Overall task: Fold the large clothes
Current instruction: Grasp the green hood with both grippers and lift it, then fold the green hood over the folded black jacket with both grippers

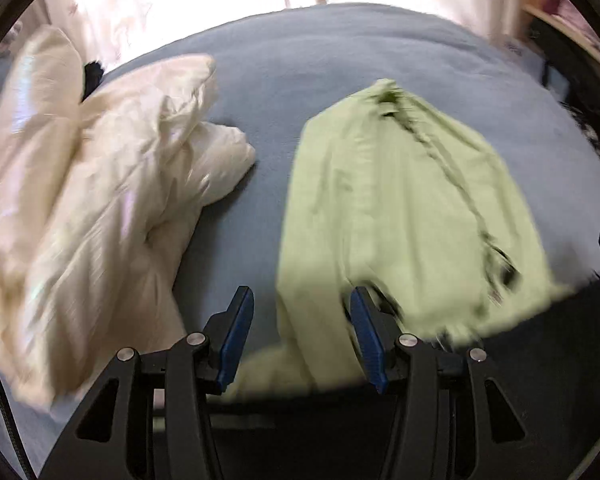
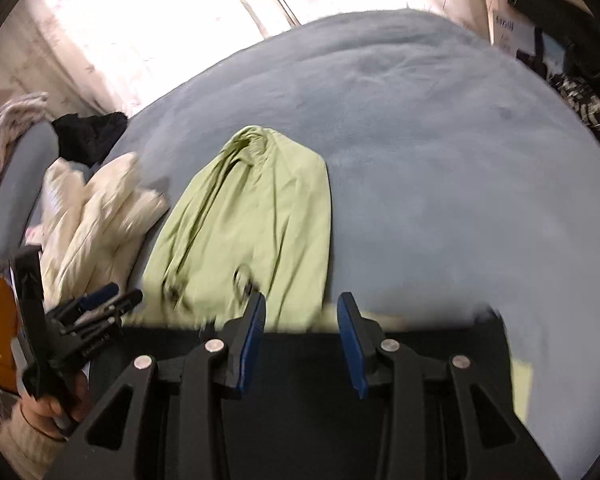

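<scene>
A light green garment [image 1: 404, 216] lies folded lengthwise on the blue bed cover [image 1: 340, 60], collar end away from me. My left gripper [image 1: 302, 320] hovers over its near end. It is open, and the blue pads [image 1: 236, 340] touch no cloth. In the right wrist view the same green garment [image 2: 252, 216] lies just beyond my right gripper [image 2: 302, 328], which is open with nothing between its fingers. The left gripper [image 2: 116, 298] shows at the left there, held by a hand [image 2: 40, 412]. Both views are blurred.
A puffy cream-white jacket [image 1: 100, 184] is heaped to the left of the green garment. Beyond it lies a black garment [image 2: 88, 136]. Pale curtains [image 2: 140, 20] hang behind the bed cover [image 2: 440, 160]. A dark strip [image 1: 540, 320] runs along the near edge.
</scene>
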### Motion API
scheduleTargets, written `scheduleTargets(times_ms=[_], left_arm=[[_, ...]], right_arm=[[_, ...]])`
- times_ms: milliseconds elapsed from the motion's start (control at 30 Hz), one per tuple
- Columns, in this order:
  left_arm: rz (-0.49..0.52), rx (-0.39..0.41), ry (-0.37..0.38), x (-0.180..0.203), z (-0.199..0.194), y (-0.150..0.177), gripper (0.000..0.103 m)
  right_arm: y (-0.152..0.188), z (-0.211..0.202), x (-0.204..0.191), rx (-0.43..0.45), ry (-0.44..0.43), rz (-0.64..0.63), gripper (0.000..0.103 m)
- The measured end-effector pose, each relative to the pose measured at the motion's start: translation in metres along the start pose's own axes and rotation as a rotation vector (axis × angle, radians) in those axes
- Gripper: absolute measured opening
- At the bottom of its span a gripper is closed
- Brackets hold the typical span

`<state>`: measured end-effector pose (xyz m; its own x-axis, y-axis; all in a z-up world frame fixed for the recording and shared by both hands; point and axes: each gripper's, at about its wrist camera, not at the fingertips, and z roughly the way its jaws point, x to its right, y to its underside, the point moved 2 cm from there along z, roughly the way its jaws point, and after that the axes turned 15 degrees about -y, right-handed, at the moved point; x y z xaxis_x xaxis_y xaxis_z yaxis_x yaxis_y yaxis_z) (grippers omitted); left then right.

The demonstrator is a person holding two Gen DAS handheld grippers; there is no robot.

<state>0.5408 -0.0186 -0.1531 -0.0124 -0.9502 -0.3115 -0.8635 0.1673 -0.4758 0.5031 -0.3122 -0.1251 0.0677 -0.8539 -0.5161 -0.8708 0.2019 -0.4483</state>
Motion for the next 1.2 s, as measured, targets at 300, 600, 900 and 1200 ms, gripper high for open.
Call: scheduleTargets(times_ms=[300, 600, 900, 1200], left_arm=[[0.003, -0.082, 0.021, 0.022, 0.066, -0.034, 0.051], [-0.027, -0.061, 0.06, 0.029, 0.087, -0.054, 0.046], [-0.037, 0.126, 0.038, 0.03, 0.024, -0.041, 0.002], [-0.154, 0.308, 0.17, -0.05, -0.075, 0.045, 0.002]], right_arm=[[-0.055, 0.092, 0.04, -0.05, -0.001, 0.072, 0.037], [-0.081, 0.136, 0.055, -0.036, -0.108, 0.142, 0.039], [-0.079, 0.1, 0.006, 0.067, -0.233, -0.004, 0.002], [0.015, -0.04, -0.088, 0.127, -0.465, -0.408, 0.006]])
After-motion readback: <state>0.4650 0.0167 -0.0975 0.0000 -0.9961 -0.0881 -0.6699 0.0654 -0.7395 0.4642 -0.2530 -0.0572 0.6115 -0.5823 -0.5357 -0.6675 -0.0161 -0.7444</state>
